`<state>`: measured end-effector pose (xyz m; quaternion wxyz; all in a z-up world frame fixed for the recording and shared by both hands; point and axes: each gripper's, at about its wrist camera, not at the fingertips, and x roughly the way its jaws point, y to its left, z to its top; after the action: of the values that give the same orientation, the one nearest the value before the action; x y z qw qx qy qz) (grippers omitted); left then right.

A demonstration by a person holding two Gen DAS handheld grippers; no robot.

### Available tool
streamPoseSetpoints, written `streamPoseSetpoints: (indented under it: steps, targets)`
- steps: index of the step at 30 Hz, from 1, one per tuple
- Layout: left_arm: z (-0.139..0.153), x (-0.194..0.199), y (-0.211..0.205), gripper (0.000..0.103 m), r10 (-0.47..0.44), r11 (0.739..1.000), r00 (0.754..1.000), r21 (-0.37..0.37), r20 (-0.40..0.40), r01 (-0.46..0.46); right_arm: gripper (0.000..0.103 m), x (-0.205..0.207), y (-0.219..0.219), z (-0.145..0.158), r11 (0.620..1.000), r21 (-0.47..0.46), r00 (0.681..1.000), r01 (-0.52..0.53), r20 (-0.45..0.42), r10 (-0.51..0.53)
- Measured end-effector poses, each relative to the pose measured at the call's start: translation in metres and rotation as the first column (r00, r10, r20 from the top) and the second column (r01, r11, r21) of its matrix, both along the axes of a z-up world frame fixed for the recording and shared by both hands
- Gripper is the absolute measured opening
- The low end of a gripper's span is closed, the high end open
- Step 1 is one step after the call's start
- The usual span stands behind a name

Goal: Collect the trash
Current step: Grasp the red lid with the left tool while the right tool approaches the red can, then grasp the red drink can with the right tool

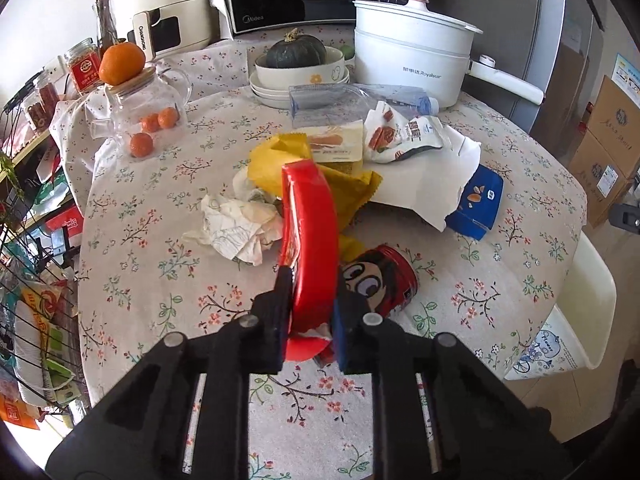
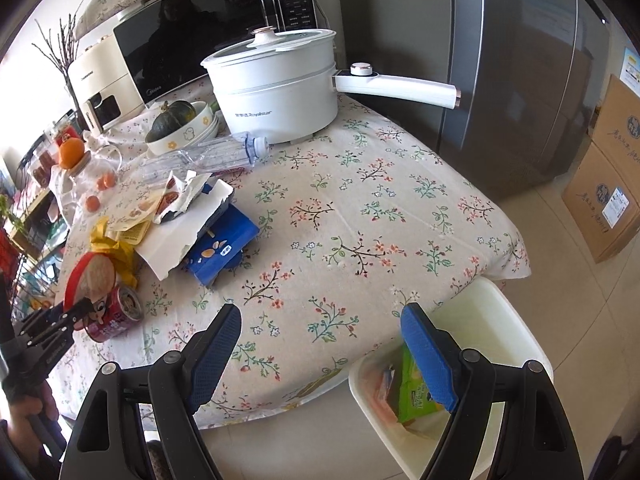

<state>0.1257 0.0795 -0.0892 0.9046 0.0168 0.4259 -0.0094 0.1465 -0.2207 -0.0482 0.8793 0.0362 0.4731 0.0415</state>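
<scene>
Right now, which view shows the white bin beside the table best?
The right wrist view: the white bin sits open below the table edge, a green packet visible inside. The left wrist view catches only its rim at the right margin.

A table wears a cloth with little flowers. On it sit a big white pot, a stack of bowls, a glass teapot, a clear bottle, crumpled tissue, a blue box, white paper, a yellow wrapper and a red can on its side.
</scene>
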Motion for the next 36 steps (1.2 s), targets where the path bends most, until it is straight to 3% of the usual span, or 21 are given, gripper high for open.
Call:
streamPoseSetpoints:
  steps: [8, 19, 28, 36]
  targets:
    - [0.027, -0.013, 0.033, 0.017, 0.075, 0.990, 0.996, -0.122, 0.040, -0.069, 0.086, -0.003, 0.075, -0.013, 0.982, -0.020, 0.982, -0.189, 0.023, 0.190]
    - [0.028, -0.033, 0.079, 0.017, 0.157, 0.964, 0.988, -0.216, 0.002, -0.153, 0.087, -0.011, 0.183, -0.047, 0.900, -0.037, 0.901, -0.434, -0.004, 0.434]
    - [0.015, -0.037, 0.101, 0.017, 0.164, 0.956, 0.986, -0.238, -0.043, -0.169, 0.091, 0.000, 0.241, -0.073, 0.870, 0.008, 0.870, -0.493, -0.016, 0.493]
    - [0.008, -0.032, 0.108, 0.017, 0.158, 0.948, 0.985, -0.269, -0.073, -0.172, 0.093, 0.019, 0.258, -0.085, 0.876, 0.011, 0.876, -0.481, -0.027, 0.482]
